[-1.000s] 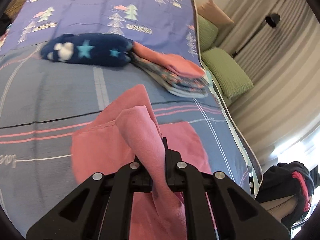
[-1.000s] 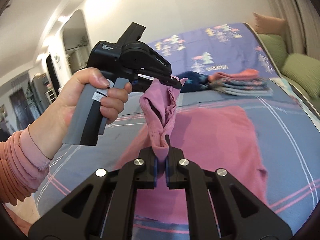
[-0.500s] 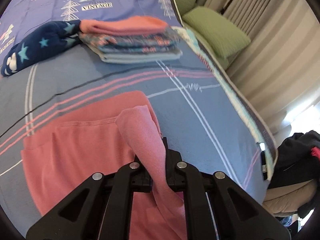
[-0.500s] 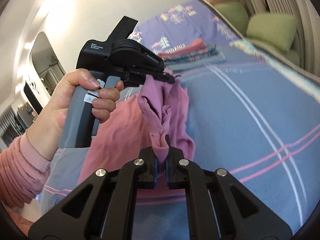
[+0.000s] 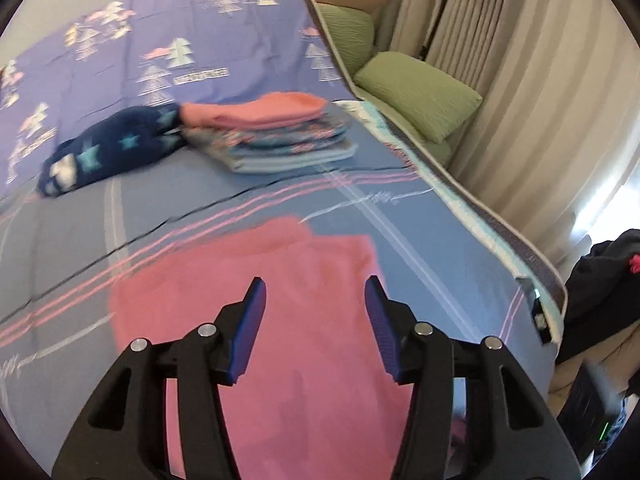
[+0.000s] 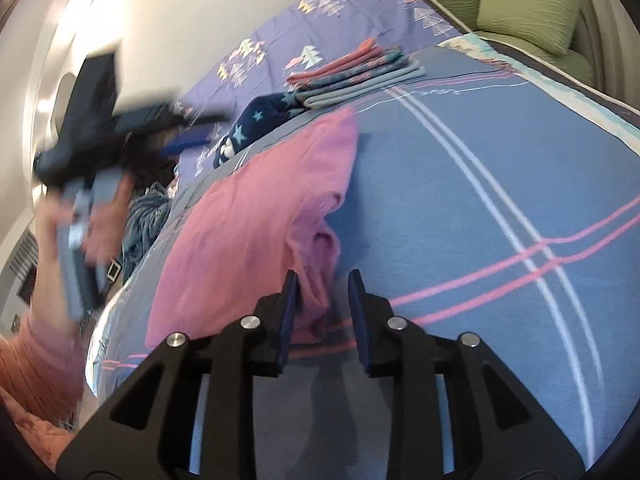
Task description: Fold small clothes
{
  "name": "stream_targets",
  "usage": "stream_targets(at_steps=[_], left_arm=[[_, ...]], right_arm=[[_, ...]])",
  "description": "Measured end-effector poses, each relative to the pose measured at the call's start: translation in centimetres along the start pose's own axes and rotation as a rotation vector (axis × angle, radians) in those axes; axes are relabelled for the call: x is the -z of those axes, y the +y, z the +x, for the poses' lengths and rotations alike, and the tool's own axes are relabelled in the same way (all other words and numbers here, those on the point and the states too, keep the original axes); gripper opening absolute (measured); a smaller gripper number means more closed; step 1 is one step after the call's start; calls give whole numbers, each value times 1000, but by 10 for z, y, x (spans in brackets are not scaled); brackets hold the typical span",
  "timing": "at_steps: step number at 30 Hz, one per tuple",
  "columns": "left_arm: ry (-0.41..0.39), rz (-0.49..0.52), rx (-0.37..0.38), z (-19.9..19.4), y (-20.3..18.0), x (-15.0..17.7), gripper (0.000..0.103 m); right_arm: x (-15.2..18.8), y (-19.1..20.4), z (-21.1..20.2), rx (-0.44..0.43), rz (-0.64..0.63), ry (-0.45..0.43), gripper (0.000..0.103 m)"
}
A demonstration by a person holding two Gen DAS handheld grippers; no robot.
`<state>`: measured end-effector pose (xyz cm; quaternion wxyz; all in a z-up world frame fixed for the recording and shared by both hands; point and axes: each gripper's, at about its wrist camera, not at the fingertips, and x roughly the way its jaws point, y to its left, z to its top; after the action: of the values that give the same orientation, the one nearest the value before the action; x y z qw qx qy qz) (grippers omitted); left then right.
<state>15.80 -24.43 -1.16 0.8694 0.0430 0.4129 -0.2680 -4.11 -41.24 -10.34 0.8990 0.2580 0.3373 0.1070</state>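
Note:
A pink garment point(image 5: 280, 320) lies spread on the blue striped bed cover point(image 5: 420, 232). My left gripper point(image 5: 315, 280) hovers over it, jaws opening, with nothing between them. In the right wrist view that left gripper point(image 6: 188, 140) is a blur at the left, held by a hand point(image 6: 104, 216). My right gripper point(image 6: 322, 274) sits low at the garment's point(image 6: 256, 220) near edge. Its jaws are opening, and a bunched fold of pink cloth lies loose between them, close to the left pad.
A stack of folded clothes point(image 5: 276, 136) and a navy star-print garment point(image 5: 112, 148) lie farther up the bed. Green pillows point(image 5: 416, 92) and curtains line the right side. Dark clothes point(image 5: 600, 280) pile up beyond the bed's right edge. A blue-grey garment point(image 6: 148, 216) lies at the left.
Both grippers were shut on the pink garment and held it up; both have let go. The garment now lies flat on the bed. The left gripper has swung away to the left.

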Motion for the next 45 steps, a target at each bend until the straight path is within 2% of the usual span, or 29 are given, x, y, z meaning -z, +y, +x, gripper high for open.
stream_targets(at_steps=[1,3,5,7,9,11,12,13,14,15,16,19,21,24,26,28,31,34,36,37,38,40,42,43,45], left_arm=[[3,-5,-25,-10,9,15,62],[1,-6,-64,-24,22,41,62],[6,0,-114,-39,35,70,62],[17,-13,-157,-52,47,100,62],[35,-40,-159,-59,56,119,62],[63,-72,-122,-61,64,139,63],[79,-74,-123,-58,66,147,64],[91,-65,-130,-55,69,155,67],[97,-43,-151,-50,69,161,71],[90,-20,-186,-45,70,166,82],[63,-25,-205,-45,73,170,85],[54,-60,-179,-49,78,168,85],[42,-43,-183,-53,78,167,83],[-1,-54,-148,-63,79,158,73],[-27,-101,-72,-67,81,147,63],[-31,-153,-13,-62,83,136,38],[-27,-190,22,-44,81,122,16],[-22,-186,-8,-25,78,113,16],[4,-159,-63,-13,77,115,17],[-1,-143,-70,-11,77,118,18],[-12,-124,-71,-12,76,119,18],[-22,-93,-91,-15,76,123,26],[-28,-113,-92,-19,81,125,31],[-27,-132,-76,-20,83,124,31],[-28,-154,-49,-24,87,118,30]], right_arm=[[0,-4,-3,-5,11,-4,27],[-1,-7,-8,-12,22,-12,27],[-3,-3,-12,-31,6,-22,20],[-3,6,-15,-65,-20,-27,19],[-4,21,-14,-119,-55,-28,19],[-3,34,-8,-148,-88,-4,19],[-3,36,-2,-118,-97,21,19],[-1,36,6,-53,-102,58,18],[3,32,20,60,-98,120,10],[7,26,25,87,-79,134,10],[8,23,22,66,-53,114,10],[6,21,12,46,-20,113,13],[2,23,4,38,-21,100,14],[-13,32,-1,16,-57,63,17],[-25,40,2,-8,-80,54,19],[-40,53,13,-27,-103,52,20],[-60,70,39,-34,-127,52,20],[-76,77,76,-83,-138,99,23],[-76,67,109,64,-147,160,20],[-74,58,123,146,-149,187,4],[-71,49,131,155,-140,186,4],[-72,42,125,104,-104,166,4],[-75,44,118,92,-85,173,10],[-77,47,115,78,-85,177,16],[-82,56,110,44,-113,171,17]])
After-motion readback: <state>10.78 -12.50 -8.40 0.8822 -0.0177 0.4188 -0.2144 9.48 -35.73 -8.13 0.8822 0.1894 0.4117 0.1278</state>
